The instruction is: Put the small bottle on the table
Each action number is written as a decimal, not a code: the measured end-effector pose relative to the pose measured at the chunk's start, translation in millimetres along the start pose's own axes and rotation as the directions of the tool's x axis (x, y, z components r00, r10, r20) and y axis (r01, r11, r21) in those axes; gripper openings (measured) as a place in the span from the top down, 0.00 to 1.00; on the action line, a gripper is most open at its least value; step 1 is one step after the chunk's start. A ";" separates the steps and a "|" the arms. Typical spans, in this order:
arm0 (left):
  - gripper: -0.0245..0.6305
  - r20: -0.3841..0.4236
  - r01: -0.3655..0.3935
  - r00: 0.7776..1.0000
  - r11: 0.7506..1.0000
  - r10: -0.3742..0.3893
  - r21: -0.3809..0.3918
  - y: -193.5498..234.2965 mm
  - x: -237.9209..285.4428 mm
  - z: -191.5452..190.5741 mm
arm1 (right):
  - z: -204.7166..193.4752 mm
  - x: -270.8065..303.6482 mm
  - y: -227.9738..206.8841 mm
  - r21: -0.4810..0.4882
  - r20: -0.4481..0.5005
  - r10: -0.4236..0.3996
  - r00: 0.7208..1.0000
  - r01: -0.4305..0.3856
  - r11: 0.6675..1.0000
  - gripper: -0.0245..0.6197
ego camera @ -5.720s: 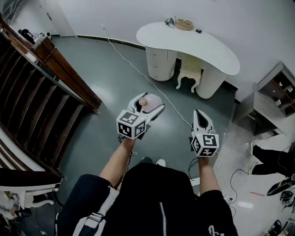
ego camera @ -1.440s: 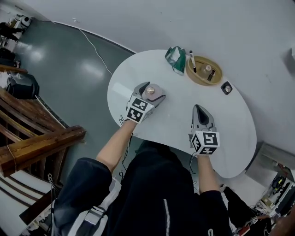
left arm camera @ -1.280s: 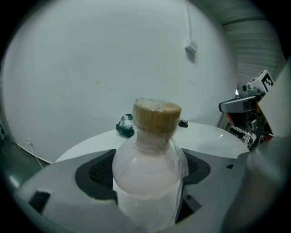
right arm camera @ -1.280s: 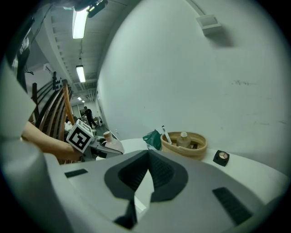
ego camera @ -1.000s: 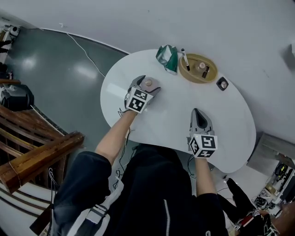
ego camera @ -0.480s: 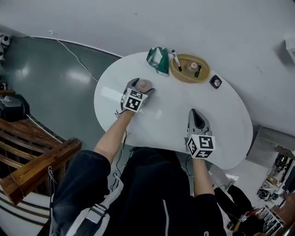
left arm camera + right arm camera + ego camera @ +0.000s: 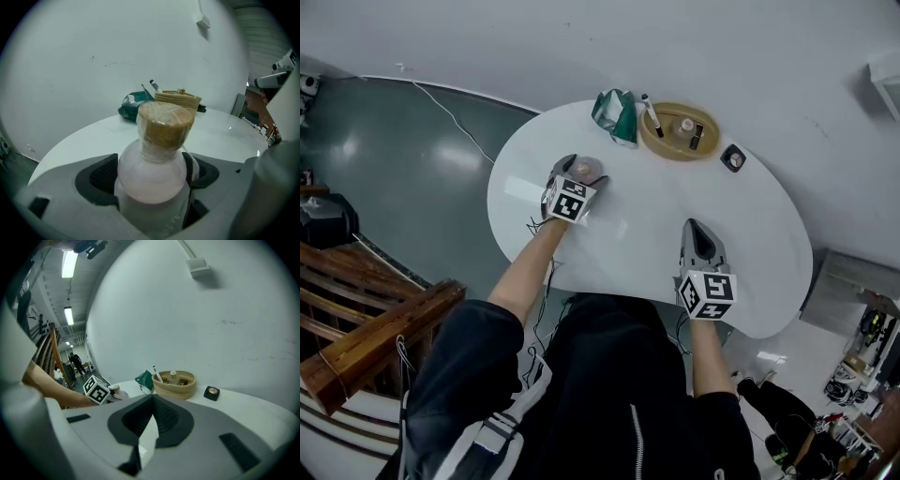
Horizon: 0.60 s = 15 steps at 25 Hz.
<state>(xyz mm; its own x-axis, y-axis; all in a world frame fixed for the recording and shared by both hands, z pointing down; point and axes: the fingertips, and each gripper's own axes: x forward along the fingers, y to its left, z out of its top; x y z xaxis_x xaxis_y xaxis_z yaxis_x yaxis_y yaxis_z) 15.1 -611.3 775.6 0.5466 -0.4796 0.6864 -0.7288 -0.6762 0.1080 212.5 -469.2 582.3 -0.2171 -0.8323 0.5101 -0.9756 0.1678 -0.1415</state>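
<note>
A person in a dark jacket is standing at a white kidney-shaped desk [image 7: 750,234], leaning over it with a pair of tongs in each hand. The left tongs [image 7: 587,167] are reaching over the desk's left part and are opening around the small bottle [image 7: 152,173]. The bottle is standing upright between the two dark pads, which are sitting just beside its sides. It is a rounded, clear bottle of pale pink liquid with a cork-coloured cap [image 7: 165,123] under clear film. Its base is hidden by the tongs, so whether it is resting on the desk top cannot be told.

The right tongs [image 7: 694,227] are hovering over the near middle of the desk, well apart from the bottle. They are pressed together to a point and carrying nothing.

Toward the wall, a round wooden basket [image 7: 675,155] is holding another little bottle [image 7: 686,125] and a dark item. A marker [image 7: 652,102] is leaning on the basket's left rim. A crumpled green packet [image 7: 616,108] is lying just beside the basket on its left, and a small dark compact [image 7: 732,157] is sitting on its right.

Beyond the desk's left edge, a glossy grey-green floor [image 7: 412,159] is showing, with a thin white cable [image 7: 441,94] trailing across it. A wooden railing [image 7: 366,328] is running along the lower left.
</note>
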 end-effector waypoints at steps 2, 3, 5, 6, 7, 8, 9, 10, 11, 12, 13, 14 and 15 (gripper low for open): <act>0.29 0.008 -0.022 1.000 0.999 0.022 -0.043 2.1 -10.5 1.4 | 1.1 -3.3 3.5 -0.004 0.010 0.010 1.000 -0.010 1.000 0.96; 0.29 0.018 -0.029 0.999 0.998 0.030 -0.062 1.3 -19.5 4.0 | 1.9 -5.5 5.2 -0.007 0.015 0.015 1.000 -0.015 1.000 0.96; 0.30 0.039 -0.037 0.998 0.996 0.040 -0.078 -3.7 -38.0 7.0 | 3.0 -10.2 7.9 -0.014 0.024 0.024 0.999 -0.023 1.000 0.96; 0.32 0.049 -0.040 0.998 0.996 0.044 -0.080 -7.2 -46.8 7.2 | 3.5 -12.5 9.0 -0.017 0.027 0.027 0.999 -0.027 0.999 0.96; 0.37 0.060 -0.043 0.997 0.996 0.048 -0.082 -10.7 -56.2 7.2 | 4.3 -14.4 10.7 -0.021 0.031 0.031 0.999 -0.031 0.999 0.96; 0.43 0.071 -0.048 0.996 0.995 0.054 -0.084 -13.9 -66.6 7.4 | 5.3 -16.0 13.1 -0.026 0.036 0.037 0.999 -0.037 0.999 0.96; 0.51 0.085 -0.055 0.994 0.995 0.062 -0.085 -16.5 -77.8 8.0 | 6.8 -17.2 16.4 -0.033 0.041 0.046 0.998 -0.045 0.998 0.96; 0.57 0.103 -0.066 0.992 0.994 0.075 -0.084 -18.5 -89.0 9.3 | 8.7 -18.4 20.0 -0.042 0.047 0.056 0.997 -0.054 0.998 0.96; 0.63 0.125 -0.080 0.988 0.993 0.090 -0.083 -19.9 -99.8 11.1 | 11.1 -19.6 23.6 -0.053 0.053 0.067 0.996 -0.064 0.997 0.96; 0.69 0.148 -0.094 0.983 0.992 0.106 -0.084 -21.1 -110.0 13.1 | 13.7 -20.7 26.9 -0.067 0.059 0.076 0.995 -0.072 0.995 0.96; 0.76 0.167 -0.107 0.978 0.990 0.121 -0.090 -22.9 -120.1 14.4 | 16.1 -22.1 29.8 -0.081 0.064 0.083 0.994 -0.078 0.994 0.96; 0.83 0.179 -0.117 0.975 0.988 0.133 -0.100 -26.3 -130.7 14.7 | 18.3 -23.7 32.3 -0.094 0.069 0.089 0.994 -0.083 0.992 0.96; 0.91 0.188 -0.121 0.972 0.986 0.141 -0.112 -30.8 -141.3 14.6 | 20.5 -25.5 34.4 -0.105 0.076 0.096 0.993 -0.087 0.991 0.96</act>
<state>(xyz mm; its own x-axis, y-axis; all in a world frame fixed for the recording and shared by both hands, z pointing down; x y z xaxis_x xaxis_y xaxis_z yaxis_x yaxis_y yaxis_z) -33.7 -530.9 664.8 0.5065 -0.6665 0.5470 -0.8312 -0.5461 0.1044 185.1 -453.0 547.0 -0.3063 -0.8502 0.4282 -0.9509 0.2944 -0.0957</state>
